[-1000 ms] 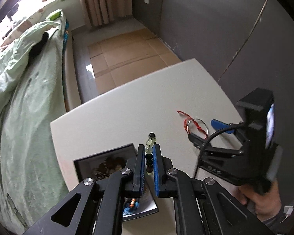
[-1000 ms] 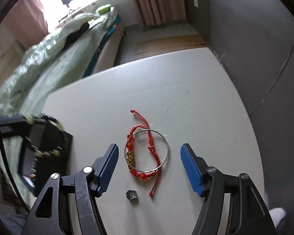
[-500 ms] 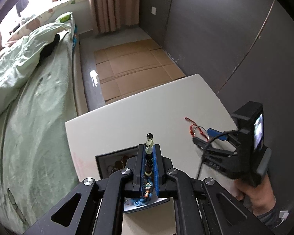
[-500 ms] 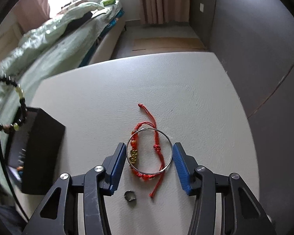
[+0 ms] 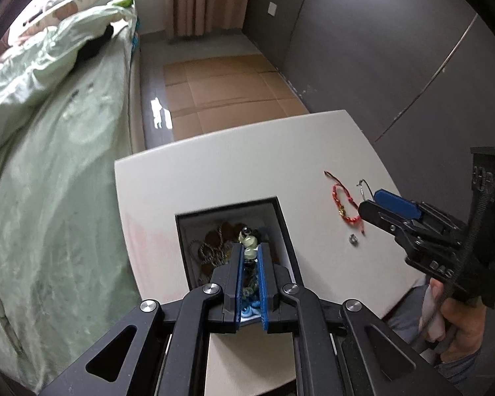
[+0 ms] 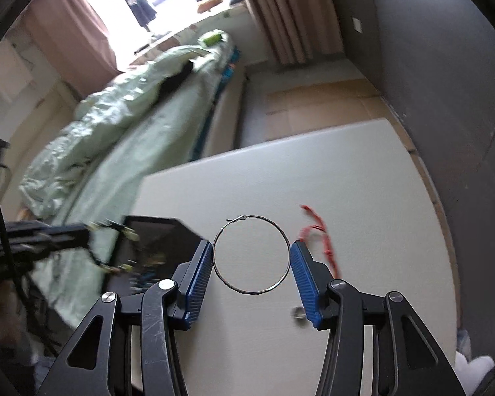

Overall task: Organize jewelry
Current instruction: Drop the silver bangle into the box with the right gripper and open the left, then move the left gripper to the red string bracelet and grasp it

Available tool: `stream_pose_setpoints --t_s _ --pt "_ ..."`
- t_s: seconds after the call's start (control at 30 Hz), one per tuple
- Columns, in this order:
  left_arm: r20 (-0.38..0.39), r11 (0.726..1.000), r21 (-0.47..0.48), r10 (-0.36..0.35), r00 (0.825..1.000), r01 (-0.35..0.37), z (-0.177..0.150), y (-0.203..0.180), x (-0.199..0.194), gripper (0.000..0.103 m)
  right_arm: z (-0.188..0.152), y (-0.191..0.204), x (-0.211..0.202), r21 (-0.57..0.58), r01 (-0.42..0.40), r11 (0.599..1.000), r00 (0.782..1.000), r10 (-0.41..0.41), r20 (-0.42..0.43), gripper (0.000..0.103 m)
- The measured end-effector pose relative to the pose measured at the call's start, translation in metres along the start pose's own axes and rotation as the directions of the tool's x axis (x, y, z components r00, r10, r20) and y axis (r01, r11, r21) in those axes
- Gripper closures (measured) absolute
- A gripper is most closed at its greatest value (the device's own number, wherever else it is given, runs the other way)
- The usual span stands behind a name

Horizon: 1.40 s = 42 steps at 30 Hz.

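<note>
My left gripper [image 5: 250, 257] is shut on a beaded bracelet [image 5: 249, 242] of green and dark beads and holds it over the open black jewelry box [image 5: 280, 211], which holds several chains and beads. My right gripper [image 6: 252, 254] is shut on a thin silver hoop bangle [image 6: 282, 231], held between its blue pads [image 6: 201, 270] above the white table [image 6: 346, 171]. A red cord bracelet [image 6: 326, 241] lies on the table to the right of the hoop; it also shows in the left wrist view [image 5: 343, 203]. A small silver ring [image 5: 353, 239] lies near it.
The table's left edge borders a bed with a green quilt [image 5: 49, 151]. Cardboard sheets [image 5: 227, 89] cover the floor beyond the table. A dark grey wall [image 5: 396, 49] runs along the right side. The black box also shows in the right wrist view [image 6: 155, 237].
My right gripper has closed on the silver hoop and lifted it off the red cord bracelet, moving left. My left gripper has carried the beaded bracelet over the box.
</note>
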State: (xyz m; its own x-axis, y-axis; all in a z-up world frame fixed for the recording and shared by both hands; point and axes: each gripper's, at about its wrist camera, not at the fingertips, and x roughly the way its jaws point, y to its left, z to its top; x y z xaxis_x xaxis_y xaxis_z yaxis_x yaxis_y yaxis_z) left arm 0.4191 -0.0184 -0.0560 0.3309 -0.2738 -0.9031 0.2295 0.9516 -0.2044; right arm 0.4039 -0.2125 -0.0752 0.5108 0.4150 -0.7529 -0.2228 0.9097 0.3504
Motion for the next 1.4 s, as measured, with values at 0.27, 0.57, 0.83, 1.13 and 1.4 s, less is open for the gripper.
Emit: stream_pose_setpoints --t_s 0.27,0.57,0.83,1.13,1.4 --pt "0.087 0.999 -0.045 0.027 0.996 -0.023 -0.01 0.019 -0.03 0.027 0.001 0.049 -0.013 -0.06 -0.143 0.988 0.988 0.146 0.045 0.054" --pt "0.121 0.997 -0.053 0.069 0.99 -0.063 -0.023 0.037 -0.057 0.027 -0.002 0.078 0.003 -0.084 -0.209 0.974 0.978 0.21 0.008 0.053" --pt "0.14 0.996 -0.039 0.087 0.986 -0.082 -0.031 0.043 -0.075 0.026 -0.003 0.097 0.018 -0.098 -0.249 0.964 0.969 0.248 -0.023 0.042" --pt "0.166 0.998 0.008 0.056 0.985 -0.058 -0.023 0.016 -0.072 0.01 -0.01 0.066 -0.008 -0.048 -0.191 0.98 0.981 0.192 0.03 0.018" --pt "0.144 0.997 0.071 0.021 0.989 -0.032 -0.013 -0.021 -0.05 0.01 -0.018 0.013 -0.035 0.058 -0.119 0.991 0.992 0.116 0.054 0.018"
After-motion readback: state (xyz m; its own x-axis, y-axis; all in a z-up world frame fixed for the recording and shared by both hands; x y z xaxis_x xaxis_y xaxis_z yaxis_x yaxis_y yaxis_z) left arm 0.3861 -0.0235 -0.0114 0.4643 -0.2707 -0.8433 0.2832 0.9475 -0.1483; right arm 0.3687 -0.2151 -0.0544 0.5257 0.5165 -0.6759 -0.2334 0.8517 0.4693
